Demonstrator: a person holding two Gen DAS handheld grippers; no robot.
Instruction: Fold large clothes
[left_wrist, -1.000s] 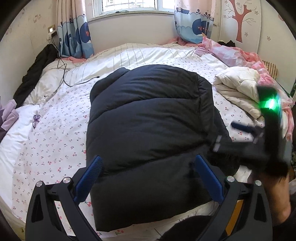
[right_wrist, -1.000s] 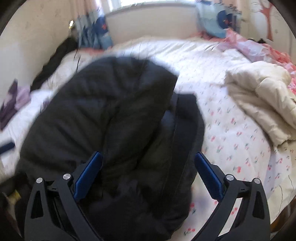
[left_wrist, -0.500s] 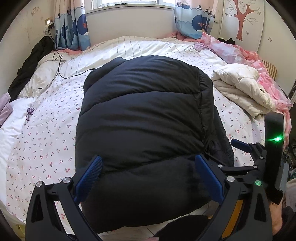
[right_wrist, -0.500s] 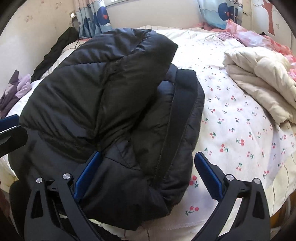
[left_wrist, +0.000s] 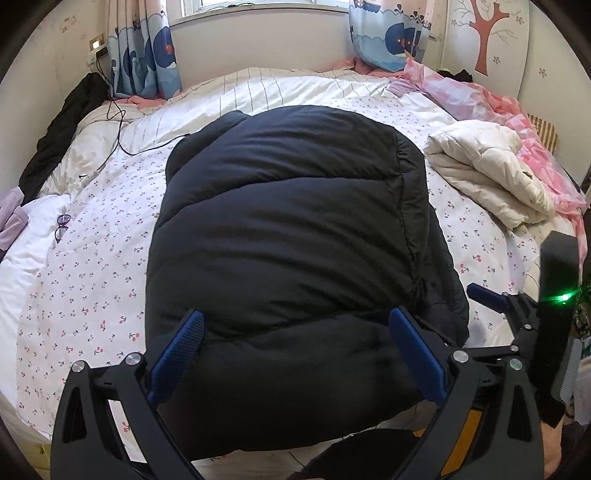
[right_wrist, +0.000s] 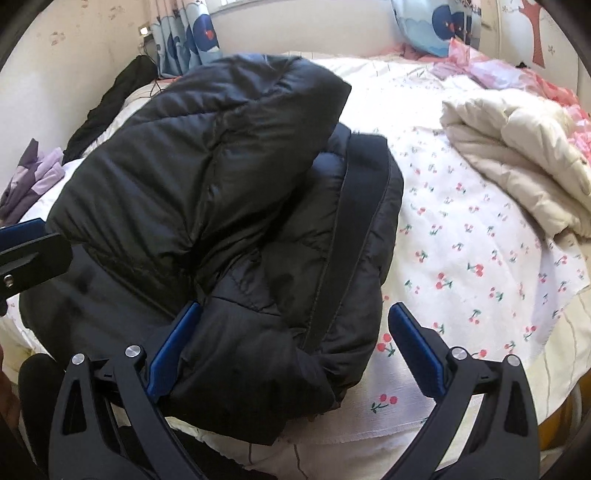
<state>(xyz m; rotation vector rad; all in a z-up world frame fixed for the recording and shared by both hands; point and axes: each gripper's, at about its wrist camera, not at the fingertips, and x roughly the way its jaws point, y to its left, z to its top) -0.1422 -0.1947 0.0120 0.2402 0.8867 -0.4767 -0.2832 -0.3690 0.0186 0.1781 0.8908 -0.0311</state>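
Two grippers, both spread wide with nothing between the fingers. The left gripper (left_wrist: 295, 347) hovers over the near edge of the black puffer jacket (left_wrist: 295, 240), and the right gripper (right_wrist: 291, 343) sits over the jacket's right side, where a flap and a dark strip stick out from under the top layer.

The jacket's lying in the middle of the bed (left_wrist: 92, 266), on the cherry-print sheet, close to the near edge. From the left wrist view it's already a pretty compact, roughly rectangular bundle, so I'd say most of the folding is done. What's left, as far as I can tell: that right side looks lumpy and not tucked, so probably one more tidy-up or a final fold there.

Off to the right there's a cream quilted garment (left_wrist: 491, 173), folded loosely, well apart from the jacket. Can't tell if that one's next.
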